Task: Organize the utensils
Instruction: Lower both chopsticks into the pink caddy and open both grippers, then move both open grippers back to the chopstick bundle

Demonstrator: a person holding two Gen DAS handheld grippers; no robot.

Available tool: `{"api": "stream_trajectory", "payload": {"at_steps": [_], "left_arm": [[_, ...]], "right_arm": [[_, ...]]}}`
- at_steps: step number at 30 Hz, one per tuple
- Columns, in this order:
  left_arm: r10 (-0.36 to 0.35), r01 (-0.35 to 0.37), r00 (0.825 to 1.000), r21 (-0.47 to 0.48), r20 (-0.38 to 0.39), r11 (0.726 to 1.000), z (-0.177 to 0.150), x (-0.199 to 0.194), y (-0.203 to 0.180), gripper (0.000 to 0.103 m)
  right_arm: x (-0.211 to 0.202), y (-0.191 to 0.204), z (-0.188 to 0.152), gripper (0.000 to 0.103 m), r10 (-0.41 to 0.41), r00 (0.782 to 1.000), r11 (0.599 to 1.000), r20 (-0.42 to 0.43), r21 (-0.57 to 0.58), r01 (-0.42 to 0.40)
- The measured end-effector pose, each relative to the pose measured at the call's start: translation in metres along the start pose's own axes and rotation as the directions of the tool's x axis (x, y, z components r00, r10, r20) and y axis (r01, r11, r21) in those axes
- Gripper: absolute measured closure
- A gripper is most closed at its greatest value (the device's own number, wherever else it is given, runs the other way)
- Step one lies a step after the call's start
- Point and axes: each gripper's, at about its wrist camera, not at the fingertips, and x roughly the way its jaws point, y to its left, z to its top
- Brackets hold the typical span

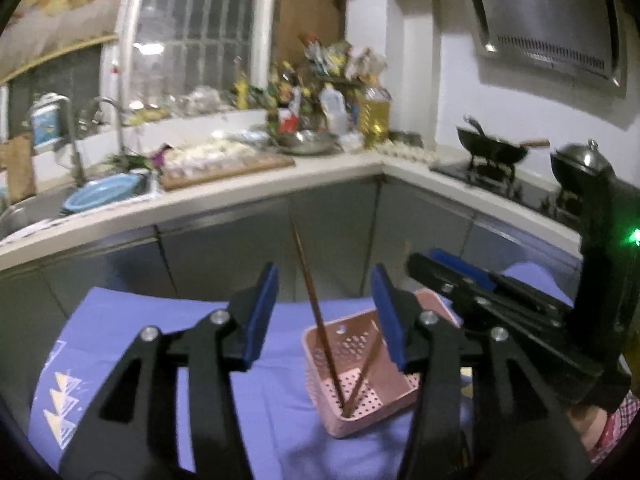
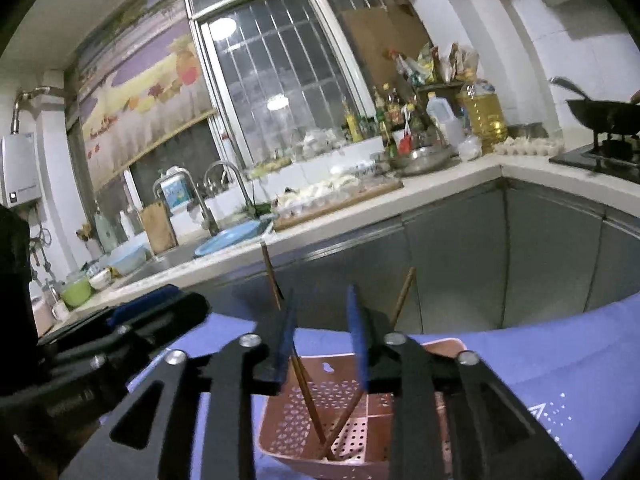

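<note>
Chopsticks (image 1: 316, 312) are standing crossed in a pink perforated basket (image 1: 360, 404) on a purple cloth (image 1: 168, 332), kitchen counter (image 1: 248, 196) and sink (image 1: 36, 208) behind. Left gripper (image 1: 326, 308) gapes half-open around one stick without touching; right gripper (image 2: 322, 328) sits narrower, holding nothing.

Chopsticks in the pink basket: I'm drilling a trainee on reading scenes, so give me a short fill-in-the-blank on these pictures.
1. The basket holds ____ chopsticks.
2. The basket stands on a ____ cloth.
3. The chopsticks cross near their ____ ends.
4. The left gripper grips ____.

Missing: two; purple; lower; nothing
</note>
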Motion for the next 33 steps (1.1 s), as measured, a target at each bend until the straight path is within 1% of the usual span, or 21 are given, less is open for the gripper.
{"api": "stream_trajectory", "payload": {"at_steps": [3, 5, 6, 8, 9, 11, 13, 15, 17, 19, 20, 21, 22, 23, 24, 25, 26, 27, 28, 31, 33], "left_arm": [[0.038, -0.035, 0.996, -0.039, 0.077, 0.999, -0.008, -0.039, 0.004, 0.05], [0.058, -0.054, 0.993, -0.039, 0.105, 0.998, -0.019, -0.058, 0.002, 0.048], [0.064, -0.061, 0.992, -0.038, 0.111, 0.997, -0.023, -0.064, 0.001, 0.047], [0.055, -0.051, 0.993, -0.037, 0.106, 0.998, -0.041, -0.079, -0.001, 0.047], [0.034, -0.031, 0.996, -0.036, 0.087, 0.999, -0.052, -0.085, -0.002, 0.047], [0.0, 0.001, 0.999, -0.029, 0.047, 1.0, -0.071, -0.091, -0.007, 0.047], [-0.038, 0.038, 0.999, -0.019, -0.014, 0.999, -0.093, -0.093, -0.011, 0.047], [-0.082, 0.081, 0.993, -0.023, -0.081, 0.996, -0.115, -0.092, -0.016, 0.047], [-0.123, 0.119, 0.981, -0.032, -0.147, 0.992, -0.136, -0.087, -0.021, 0.047], [-0.155, 0.148, 0.966, -0.047, -0.208, 0.988, -0.153, -0.081, -0.027, 0.047], [-0.182, 0.172, 0.953, -0.064, -0.241, 0.983, -0.161, -0.077, -0.03, 0.047], [-0.212, 0.196, 0.938, -0.085, -0.273, 0.977, -0.169, -0.074, -0.034, 0.047], [-0.233, 0.213, 0.927, -0.1, -0.294, 0.972, -0.174, -0.07, -0.036, 0.047], [-0.261, 0.236, 0.911, -0.116, -0.319, 0.965, -0.18, -0.067, -0.04, 0.049], [-0.297, 0.267, 0.888, -0.131, -0.351, 0.955, -0.187, -0.063, -0.045, 0.052], [-0.315, 0.282, 0.874, -0.14, -0.37, 0.949, -0.191, -0.06, -0.049, 0.058], [-0.343, 0.305, 0.851, -0.157, -0.398, 0.939, -0.197, -0.056, -0.054, 0.061], [-0.375, 0.33, 0.824, -0.177, -0.425, 0.927, -0.203, -0.052, -0.058, 0.063], [-0.394, 0.346, 0.804, -0.19, -0.444, 0.919, -0.208, -0.049, -0.063, 0.064], [-0.418, 0.373, 0.764, -0.192, -0.492, 0.908, -0.218, -0.044, -0.077, 0.065], [-0.43, 0.393, 0.743, -0.185, -0.513, 0.901, -0.223, -0.041, -0.089, 0.065]], "right_arm": [[-0.034, 0.008, -0.005, 0.066, 0.008, 0.999, 1.0, 0.049, 0.002, -0.008], [-0.058, 0.012, -0.016, 0.057, 0.006, 0.998, 1.0, 0.066, 0.005, -0.006], [-0.066, 0.013, -0.02, 0.055, 0.004, 0.998, 1.0, 0.066, 0.009, -0.005], [-0.088, 0.011, -0.04, 0.043, -0.002, 0.999, 1.0, 0.049, 0.031, 0.0], [-0.096, 0.009, -0.05, 0.039, -0.008, 0.999, 0.999, 0.033, 0.042, 0.006], [-0.113, 0.002, -0.072, 0.023, -0.025, 1.0, 0.997, -0.018, 0.076, 0.026], [-0.128, -0.01, -0.098, 0.014, -0.074, 0.993, 0.987, -0.093, 0.134, 0.086], [-0.138, -0.024, -0.12, 0.014, -0.074, 0.983, 0.975, -0.167, 0.194, 0.106], [-0.145, -0.034, -0.137, 0.014, -0.088, 0.968, 0.96, -0.235, 0.241, 0.145], [-0.153, -0.042, -0.153, 0.017, -0.123, 0.947, 0.945, -0.296, 0.256, 0.203], [-0.155, -0.043, -0.16, 0.026, -0.146, 0.937, 0.943, -0.316, 0.241, 0.229], [-0.158, -0.042, -0.166, 0.031, -0.176, 0.924, 0.942, -0.341, 0.213, 0.258], [-0.159, -0.042, -0.171, 0.041, -0.197, 0.912, 0.942, -0.359, 0.189, 0.278], [-0.159, -0.041, -0.173, 0.052, -0.208, 0.904, 0.942, -0.374, 0.172, 0.288], [-0.158, -0.04, -0.178, 0.056, -0.219, 0.893, 0.943, -0.393, 0.15, 0.297], [-0.156, -0.038, -0.183, 0.065, -0.228, 0.879, 0.944, -0.419, 0.126, 0.305], [-0.156, -0.038, -0.188, 0.069, -0.23, 0.871, 0.945, -0.434, 0.114, 0.306], [-0.156, -0.038, -0.191, 0.07, -0.228, 0.866, 0.947, -0.444, 0.108, 0.304], [-0.156, -0.04, -0.195, 0.07, -0.228, 0.865, 0.946, -0.447, 0.109, 0.305], [-0.161, -0.047, -0.198, 0.07, -0.232, 0.868, 0.939, -0.439, 0.133, 0.318], [-0.166, -0.054, -0.2, 0.07, -0.224, 0.871, 0.934, -0.438, 0.16, 0.321]]}}
